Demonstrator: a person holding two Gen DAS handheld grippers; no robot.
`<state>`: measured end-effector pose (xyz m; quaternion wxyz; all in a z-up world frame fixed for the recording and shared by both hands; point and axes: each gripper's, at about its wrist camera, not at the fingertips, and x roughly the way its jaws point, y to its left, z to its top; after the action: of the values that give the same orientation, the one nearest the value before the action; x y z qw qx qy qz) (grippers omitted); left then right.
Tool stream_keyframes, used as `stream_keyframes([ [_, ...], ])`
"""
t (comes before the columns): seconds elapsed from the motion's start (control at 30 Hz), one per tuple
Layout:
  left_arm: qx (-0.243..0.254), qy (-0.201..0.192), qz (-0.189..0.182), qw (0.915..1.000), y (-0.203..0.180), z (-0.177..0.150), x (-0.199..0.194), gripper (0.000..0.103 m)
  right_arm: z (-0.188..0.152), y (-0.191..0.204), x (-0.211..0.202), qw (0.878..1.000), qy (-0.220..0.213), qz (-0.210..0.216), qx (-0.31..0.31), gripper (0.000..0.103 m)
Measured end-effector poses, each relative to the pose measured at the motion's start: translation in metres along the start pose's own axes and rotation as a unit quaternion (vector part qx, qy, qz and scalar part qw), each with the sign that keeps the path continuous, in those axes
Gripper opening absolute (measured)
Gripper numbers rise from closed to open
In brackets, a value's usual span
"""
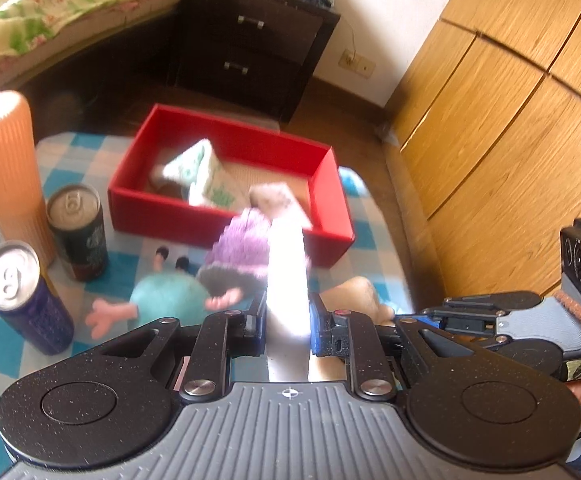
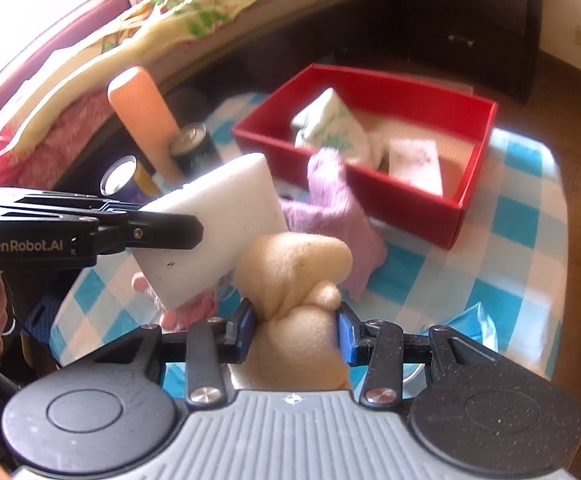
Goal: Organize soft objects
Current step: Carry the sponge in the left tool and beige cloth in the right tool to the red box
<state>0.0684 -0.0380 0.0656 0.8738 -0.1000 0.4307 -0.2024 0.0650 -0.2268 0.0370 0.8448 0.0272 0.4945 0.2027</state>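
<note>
Bedroom setting: we work over a blue-and-white checked cloth (image 1: 162, 364) on a low table, bed and dark nightstand (image 1: 250, 40) behind, wooden wardrobe at the right.

Left to right in the left wrist view: orange ribbed cylinder (image 1: 6, 168), two upright cans (image 1: 76, 232) beside it, a teal plush (image 1: 166, 300) lying on the cloth, a purple cloth (image 1: 242, 244) just beyond it, then the red box (image 1: 226, 216), which already contains two patterned packs (image 1: 194, 164) and a speckled sponge (image 1: 276, 198).

Our left gripper (image 1: 288, 322) is clamped on a white sponge (image 1: 286, 272), held clear of the cloth and pointing toward the box. In the right wrist view the same sponge (image 2: 214, 224) sits in the air short of the box's near wall.

Our right gripper (image 2: 296, 330) is closed on a cream plush (image 2: 294, 276), also lifted, with the purple cloth (image 2: 338, 216) between it and the box (image 2: 410, 208). Both views are motion-blurred.

Step in hand, as we judge it: carrying two soft items to the box at once. Task looks roughly half done; the teal plush and the purple cloth remain out.

Next move calls for carrying the white sponge over the near wall and opening above free floor, right side of the box looks least crowded. The plush then follows; we should stagger the drops so the grippers do not collide over the box.
</note>
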Motion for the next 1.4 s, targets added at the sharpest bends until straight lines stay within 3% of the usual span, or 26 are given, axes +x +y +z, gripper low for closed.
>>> stream_keyframes([
  [0.3,0.012,-0.055,-0.014,0.9983,-0.019,0.033,-0.015,0.020,0.031,-0.008,-0.035,0.997,-0.074,-0.007,0.023,0.020],
  [0.7,0.020,-0.089,-0.015,0.9957,-0.031,0.080,0.001,0.020,0.081,-0.027,-0.056,0.989,-0.140,-0.022,0.051,0.020],
  [1.1,0.018,-0.086,0.015,0.9961,-0.021,0.115,0.056,0.020,0.121,-0.054,-0.017,0.986,-0.143,-0.051,0.073,0.020],
  [1.4,-0.002,-0.045,0.047,0.9979,0.005,0.123,0.116,0.020,0.137,-0.095,0.036,0.982,-0.125,-0.075,0.119,0.020],
])
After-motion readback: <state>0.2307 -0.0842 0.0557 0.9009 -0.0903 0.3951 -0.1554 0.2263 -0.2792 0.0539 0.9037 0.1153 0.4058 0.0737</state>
